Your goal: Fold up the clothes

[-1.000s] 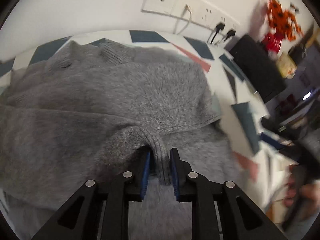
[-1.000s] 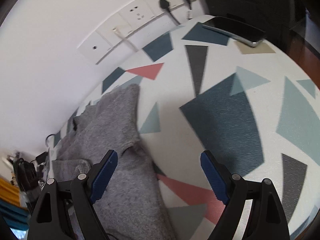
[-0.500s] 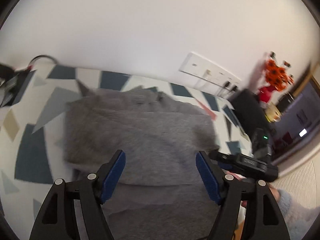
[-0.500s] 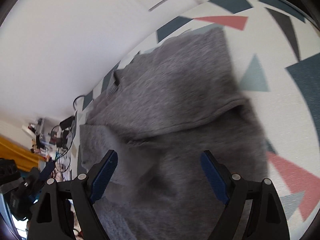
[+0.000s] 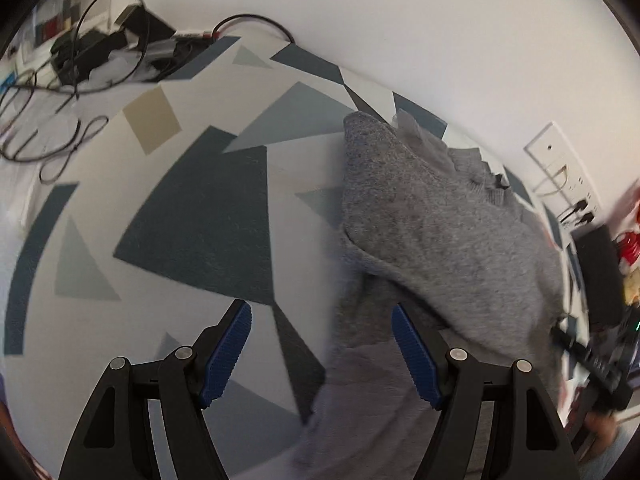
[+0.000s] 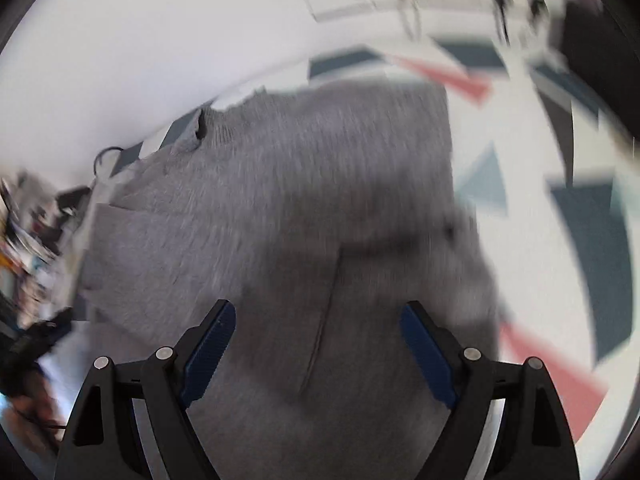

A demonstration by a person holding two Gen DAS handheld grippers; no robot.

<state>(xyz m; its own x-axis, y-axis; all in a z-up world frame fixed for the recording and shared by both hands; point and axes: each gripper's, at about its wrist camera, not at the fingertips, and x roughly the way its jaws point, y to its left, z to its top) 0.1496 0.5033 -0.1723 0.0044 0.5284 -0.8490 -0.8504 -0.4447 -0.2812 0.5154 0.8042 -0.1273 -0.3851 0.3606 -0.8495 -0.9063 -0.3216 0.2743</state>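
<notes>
The left gripper [image 5: 322,352] has its blue pads spread wide and holds nothing. It hangs over the patterned tablecloth [image 5: 192,236], with the left edge of the grey sweater [image 5: 448,232] just by its right pad. The right gripper [image 6: 316,354] is wide open too, empty, above the middle of the sweater. The sweater lies on the table with its sleeve folded across its body and its collar [image 6: 200,128] near the white wall [image 5: 400,20]. Black cables [image 5: 60,80] sit at the far end of the table. White wall sockets [image 5: 560,168] are behind the sweater
</notes>
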